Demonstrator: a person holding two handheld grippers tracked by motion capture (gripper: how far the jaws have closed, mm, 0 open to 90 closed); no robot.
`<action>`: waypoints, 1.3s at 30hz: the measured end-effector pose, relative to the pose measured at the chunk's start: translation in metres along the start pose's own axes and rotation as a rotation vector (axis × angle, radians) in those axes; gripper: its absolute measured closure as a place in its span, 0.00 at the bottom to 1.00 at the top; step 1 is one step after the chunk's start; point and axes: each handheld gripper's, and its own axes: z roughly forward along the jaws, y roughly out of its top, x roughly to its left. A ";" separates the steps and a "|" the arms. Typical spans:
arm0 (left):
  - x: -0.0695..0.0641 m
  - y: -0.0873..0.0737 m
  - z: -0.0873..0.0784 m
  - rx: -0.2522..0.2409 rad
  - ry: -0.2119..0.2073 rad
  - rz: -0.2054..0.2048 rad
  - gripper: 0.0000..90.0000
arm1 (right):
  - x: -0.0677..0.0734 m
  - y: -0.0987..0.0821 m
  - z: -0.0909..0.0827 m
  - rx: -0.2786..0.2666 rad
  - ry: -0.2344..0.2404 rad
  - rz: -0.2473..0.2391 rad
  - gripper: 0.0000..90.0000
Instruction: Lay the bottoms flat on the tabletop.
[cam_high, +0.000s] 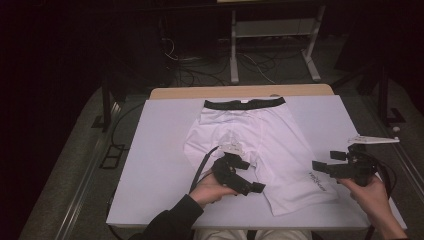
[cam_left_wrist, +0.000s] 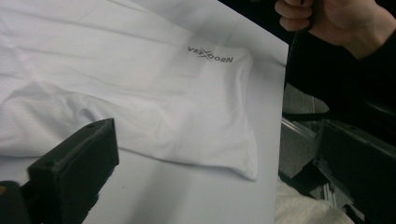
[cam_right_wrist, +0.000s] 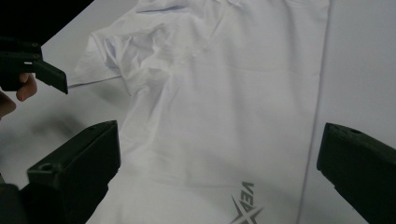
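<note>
On the white table (cam_high: 150, 165), white compression shorts (cam_high: 260, 145) lie flat, your left gripper (cam_high: 248, 186) and right gripper (cam_high: 325, 161) both released, jaws spread, holding nothing.

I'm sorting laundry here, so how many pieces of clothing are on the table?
1. A single pair of white shorts lies flat on the white table, black waistband at the far edge, between the open left gripper and the open right gripper. Nothing appears hidden underneath.
</note>
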 end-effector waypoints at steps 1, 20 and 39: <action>0.002 0.001 -0.004 -0.008 0.009 0.003 0.00 | 0.002 0.002 0.001 0.000 0.005 -0.007 0.00; 0.035 -0.001 -0.085 -0.071 0.215 -0.049 0.00 | 0.026 0.032 0.036 0.041 0.055 -0.075 0.00; 0.056 -0.037 -0.116 -0.097 0.296 -0.114 0.04 | 0.066 0.051 0.081 0.081 0.137 -0.144 0.00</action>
